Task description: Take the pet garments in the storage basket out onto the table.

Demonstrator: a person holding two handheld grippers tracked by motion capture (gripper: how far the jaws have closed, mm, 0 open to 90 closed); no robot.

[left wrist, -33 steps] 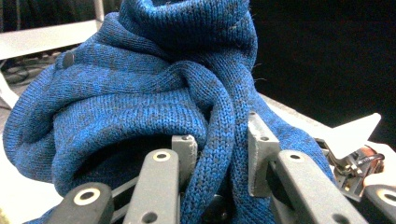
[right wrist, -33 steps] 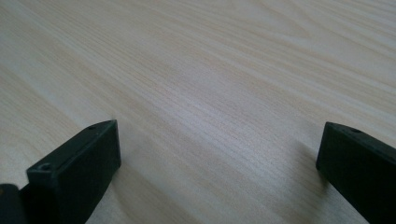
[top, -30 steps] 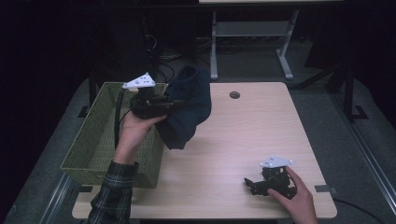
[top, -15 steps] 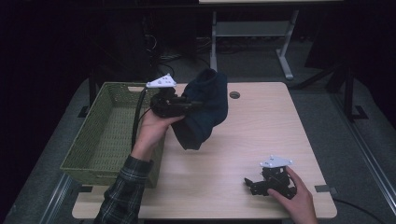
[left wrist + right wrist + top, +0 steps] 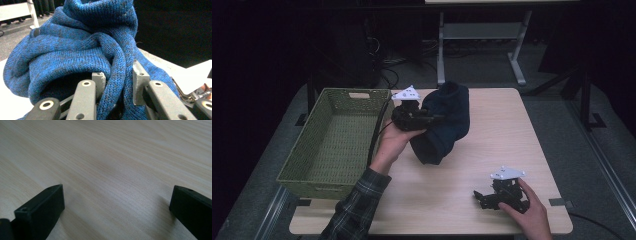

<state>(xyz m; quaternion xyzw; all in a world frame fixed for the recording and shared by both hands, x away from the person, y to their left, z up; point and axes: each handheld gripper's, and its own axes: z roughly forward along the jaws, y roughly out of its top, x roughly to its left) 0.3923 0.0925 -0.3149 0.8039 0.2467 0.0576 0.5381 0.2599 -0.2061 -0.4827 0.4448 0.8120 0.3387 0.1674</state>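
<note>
Room dim; light falls mainly on the surface (image 5: 492,150), a pale wood-grain top with rounded corners, grain lines clear in the right gripper view. Small round dark cable hole near its far edge, partly hidden. Floor (image 5: 562,95) grey, carpet-like, darker toward the edges. Behind the surface stands a white metal desk frame (image 5: 477,35) with two upright legs on flat feet and a crossbar between them; its pale top edge shows at the upper margin. Tangle of black cables (image 5: 387,65) on the floor left of that frame. Black stand legs (image 5: 584,100) at far right. Background beyond is black, walls not discernible
</note>
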